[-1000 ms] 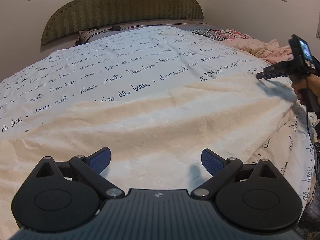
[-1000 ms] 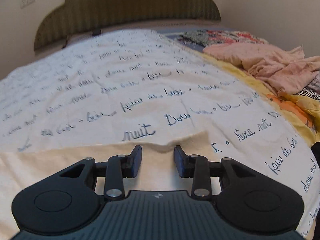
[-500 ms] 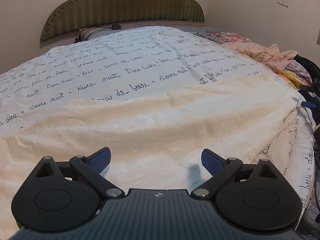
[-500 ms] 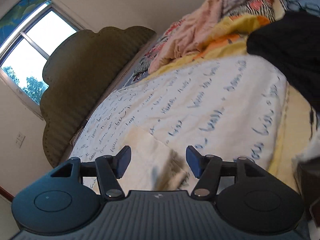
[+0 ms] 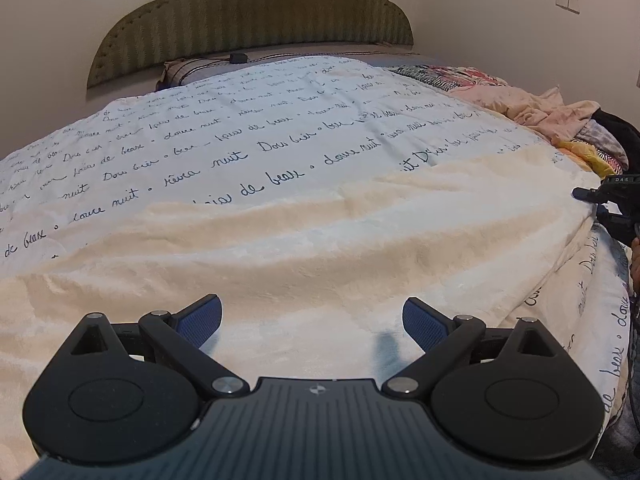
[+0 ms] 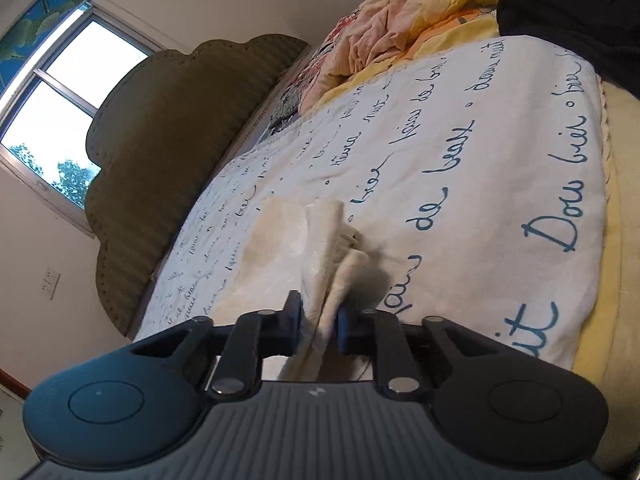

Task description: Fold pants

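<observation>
Cream fleece pants (image 5: 320,248) lie spread across the near side of the bed on a white bedspread with blue script. My left gripper (image 5: 312,320) is open and empty, hovering just above the pants near the bed's front edge. My right gripper (image 6: 318,326) is tilted on its side at the bed's right edge and is shut on a bunched end of the pants (image 6: 316,248). It also shows at the far right of the left wrist view (image 5: 612,196).
The script bedspread (image 5: 280,120) covers the bed up to a green padded headboard (image 5: 256,12). A pile of pink, yellow and patterned clothes (image 5: 560,124) and a black garment (image 6: 580,4) lie along the bed's right side. A window (image 6: 52,92) is behind the headboard.
My right gripper swung down to the bed's right edge, rolled sideways, and closed on the end of the pants. My left gripper has stayed open in the same place.
</observation>
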### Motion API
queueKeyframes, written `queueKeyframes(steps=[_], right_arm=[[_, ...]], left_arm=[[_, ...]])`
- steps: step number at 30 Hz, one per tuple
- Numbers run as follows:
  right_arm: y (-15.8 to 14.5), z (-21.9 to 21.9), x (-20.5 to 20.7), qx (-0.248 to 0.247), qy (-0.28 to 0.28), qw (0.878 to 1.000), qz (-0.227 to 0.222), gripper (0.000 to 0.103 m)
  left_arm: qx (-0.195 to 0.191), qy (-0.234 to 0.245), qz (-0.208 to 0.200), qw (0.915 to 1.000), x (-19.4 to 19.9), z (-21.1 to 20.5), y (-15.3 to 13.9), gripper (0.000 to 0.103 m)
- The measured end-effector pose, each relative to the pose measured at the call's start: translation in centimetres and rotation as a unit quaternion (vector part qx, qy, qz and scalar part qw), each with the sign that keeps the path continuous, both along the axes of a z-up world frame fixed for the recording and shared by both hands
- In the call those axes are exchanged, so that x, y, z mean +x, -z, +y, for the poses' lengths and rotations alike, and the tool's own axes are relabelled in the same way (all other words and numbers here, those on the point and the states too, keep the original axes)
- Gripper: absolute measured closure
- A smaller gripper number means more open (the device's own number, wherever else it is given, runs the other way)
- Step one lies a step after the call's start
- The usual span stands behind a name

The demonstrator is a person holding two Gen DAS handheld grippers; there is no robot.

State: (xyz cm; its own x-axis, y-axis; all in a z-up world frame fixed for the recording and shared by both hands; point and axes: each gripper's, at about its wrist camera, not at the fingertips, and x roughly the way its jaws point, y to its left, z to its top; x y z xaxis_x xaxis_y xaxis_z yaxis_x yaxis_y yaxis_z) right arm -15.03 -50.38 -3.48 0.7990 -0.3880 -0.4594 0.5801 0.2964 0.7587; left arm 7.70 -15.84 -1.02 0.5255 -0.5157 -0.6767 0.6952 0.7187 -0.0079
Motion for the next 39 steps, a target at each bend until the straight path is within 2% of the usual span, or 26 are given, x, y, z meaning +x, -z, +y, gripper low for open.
queueKeyframes(steps=[2,4,6,10,15,20,23,30,35,39], right_arm=[[-0.7,0.4,0.2,-0.015,0.005,1.0,-0.004,0.091],[-2.8,1.8,1.1,-0.078,-0.004,0.997,0.016,0.091],[-5.7,4.1,2.6,-0.161,-0.034,0.986,0.039,0.091],[-10.3,9.1,6.4,-0.281,-0.113,0.952,0.048,0.091],[-12.5,16.4,10.7,-0.374,-0.208,0.903,0.045,0.091],[-11.0,24.3,14.6,-0.417,-0.323,0.849,0.046,0.091],[-9.6,28.4,15.9,-0.424,-0.381,0.82,0.053,0.091],[-8.3,33.3,17.1,-0.457,-0.433,0.774,0.078,0.091],[-7.7,35.4,16.7,-0.484,-0.456,0.742,0.088,0.091],[-6.9,36.9,16.7,-0.492,-0.489,0.713,0.1,0.088]], left_arm=[[0.001,-0.012,-0.003,0.9999,0.2,0.4,-0.1,0.004],[-0.001,-0.029,0.001,0.9996,0.7,0.7,-0.1,0.004],[-0.01,-0.05,0.01,0.9987,1.4,1.1,-0.1,0.004],[-0.03,-0.088,0.026,0.9954,2.5,2.3,-0.2,0.004],[-0.034,-0.132,0.022,0.9904,3.3,3.7,-0.4,0.004],[-0.037,-0.172,0.019,0.9843,4.1,4.8,-0.6,0.004],[-0.038,-0.185,0.022,0.9818,4.4,5.3,-0.5,0.004],[-0.046,-0.209,0.008,0.9768,4.2,5.7,-0.8,0.005],[-0.073,-0.231,-0.032,0.9696,4.1,6.0,-2.6,0.004],[-0.076,-0.225,-0.036,0.9708,4.9,5.2,-3.5,0.004]])
